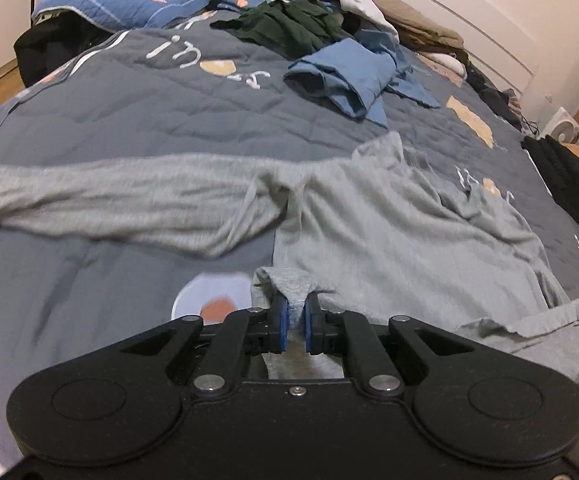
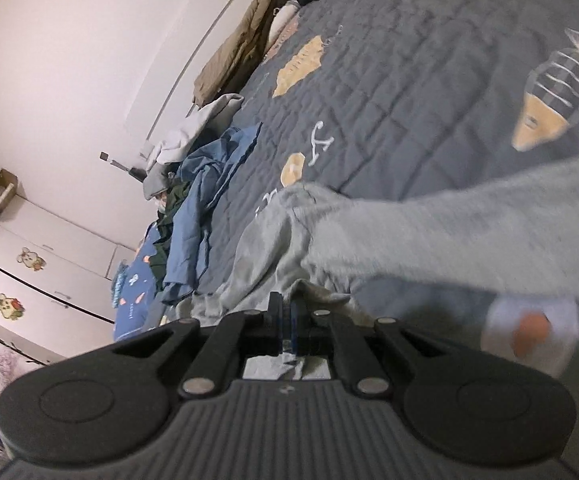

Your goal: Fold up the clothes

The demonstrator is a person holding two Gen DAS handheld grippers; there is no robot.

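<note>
Item in hand: grey long-sleeved top (image 1: 389, 224), lying spread and rumpled across the quilt (image 1: 169, 120), one sleeve stretched out sideways. Your left gripper (image 1: 297, 316) is clenched on a pinch of its near edge; your right gripper (image 2: 287, 320) is likewise clamped on grey cloth. No fold shows. Outstanding: blue garment (image 1: 341, 76), dark green garment (image 1: 289, 24), both heaped unfolded.

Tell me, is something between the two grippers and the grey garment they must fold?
Nothing visible. The left gripper and the right gripper are each shut on the edge of the grey garment, spread over the quilt.
</note>
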